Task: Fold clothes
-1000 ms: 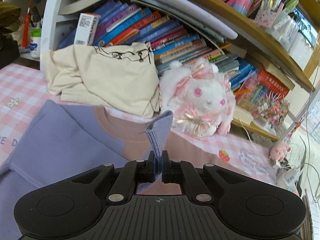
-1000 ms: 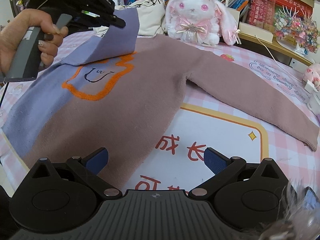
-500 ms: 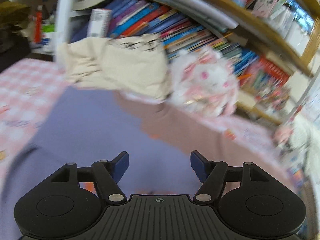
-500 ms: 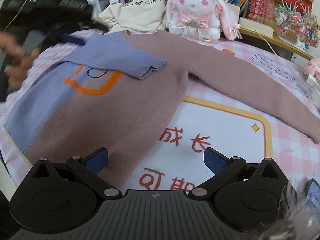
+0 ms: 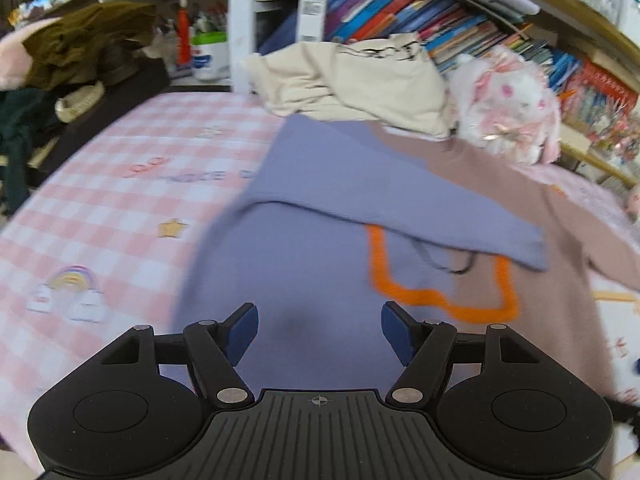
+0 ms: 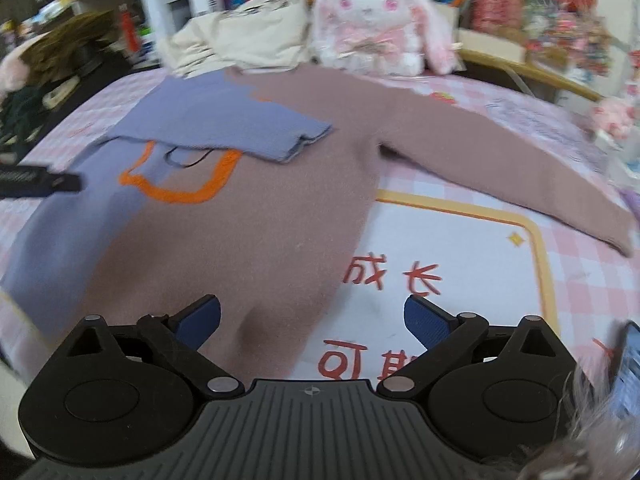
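One sweater (image 6: 256, 216), mauve with a purple left side, lies flat on the pink checked cloth (image 5: 100, 208). Its purple sleeve (image 6: 224, 124) is folded across the chest over the orange outline (image 6: 180, 192); the mauve sleeve (image 6: 500, 168) stretches out to the right. Both grippers, left (image 5: 319, 334) and right (image 6: 312, 322), hang above the near hem, jaws spread and empty. Far behind sit a cream bag (image 5: 360, 80) and a plush rabbit (image 6: 372, 20).

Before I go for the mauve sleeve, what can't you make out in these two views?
- Sweater hem: hidden behind the right hand-held gripper, right wrist view.
- Orange outline design: its top is covered by the folded purple sleeve, both views.
- Mauve sleeve cuff: smeared by blur near the right edge.
- Left hand-held gripper: open; no grasp visible.
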A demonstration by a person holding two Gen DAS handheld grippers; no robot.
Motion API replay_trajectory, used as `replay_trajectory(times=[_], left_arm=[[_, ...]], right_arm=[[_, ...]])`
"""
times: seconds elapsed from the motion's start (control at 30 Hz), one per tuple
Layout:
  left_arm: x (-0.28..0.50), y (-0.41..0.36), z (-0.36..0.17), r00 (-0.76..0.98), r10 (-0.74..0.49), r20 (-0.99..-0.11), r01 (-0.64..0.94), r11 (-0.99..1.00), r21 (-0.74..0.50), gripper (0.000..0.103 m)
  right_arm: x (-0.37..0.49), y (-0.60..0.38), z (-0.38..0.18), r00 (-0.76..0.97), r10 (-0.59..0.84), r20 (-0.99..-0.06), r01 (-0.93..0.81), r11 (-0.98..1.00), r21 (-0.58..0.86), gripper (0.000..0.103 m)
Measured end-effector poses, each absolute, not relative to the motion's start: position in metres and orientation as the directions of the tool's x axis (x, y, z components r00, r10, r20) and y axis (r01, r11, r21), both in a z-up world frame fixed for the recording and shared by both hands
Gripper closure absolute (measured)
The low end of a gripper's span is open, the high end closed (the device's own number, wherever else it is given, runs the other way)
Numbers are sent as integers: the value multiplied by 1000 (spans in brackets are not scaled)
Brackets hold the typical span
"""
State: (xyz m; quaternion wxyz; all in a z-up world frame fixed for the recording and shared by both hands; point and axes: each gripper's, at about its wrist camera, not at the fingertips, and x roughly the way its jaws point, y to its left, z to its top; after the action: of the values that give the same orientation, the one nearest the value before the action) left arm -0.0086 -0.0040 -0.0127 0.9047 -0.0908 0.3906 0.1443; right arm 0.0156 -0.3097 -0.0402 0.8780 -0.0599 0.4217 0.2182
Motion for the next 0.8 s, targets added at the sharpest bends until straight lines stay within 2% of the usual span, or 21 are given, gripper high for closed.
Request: replay_trajectory(times=[0.03, 0.1, 0.17, 0.3, 0.37, 0.43, 0.67, 0.7, 0.8], left_arm=[[-13, 1, -12, 656, 200, -728, -337, 940, -46, 34], [-20, 14, -11, 653, 227, -722, -358, 933, -31, 34], [-25, 27, -11, 639, 260, -724, -389, 921, -13, 35], [-29, 56, -17, 624, 263, -736, -415, 909, -27, 37], [-30, 68, -22, 617, 235, -751, -398, 916, -40, 47], [-29, 75, -27, 610, 197, -767, -374, 926, -59, 63], [-28, 95, -35, 634, 59, -771, -337, 919, -206, 78], [-28, 96, -36, 637, 39, -770, -327, 918, -224, 85], [-29, 98, -39, 637, 8, -771, -309, 919, -246, 99]], right_arm=[[14, -308, -40, 556, 320, -767, -418, 905, 75, 10], [10, -304, -39, 569, 296, -768, -386, 920, 68, 26], [7, -300, -38, 581, 270, -768, -353, 933, 61, 37], [-1, -293, -37, 594, 228, -771, -284, 957, 64, 51], [-5, -289, -37, 595, 208, -776, -249, 966, 69, 53], [-9, -286, -37, 599, 182, -780, -211, 975, 65, 56], [-20, -284, -41, 590, 133, -797, -95, 991, 94, 68], [-21, -284, -41, 587, 138, -798, -88, 990, 106, 72], [-23, -281, -40, 584, 147, -798, -83, 989, 121, 82]])
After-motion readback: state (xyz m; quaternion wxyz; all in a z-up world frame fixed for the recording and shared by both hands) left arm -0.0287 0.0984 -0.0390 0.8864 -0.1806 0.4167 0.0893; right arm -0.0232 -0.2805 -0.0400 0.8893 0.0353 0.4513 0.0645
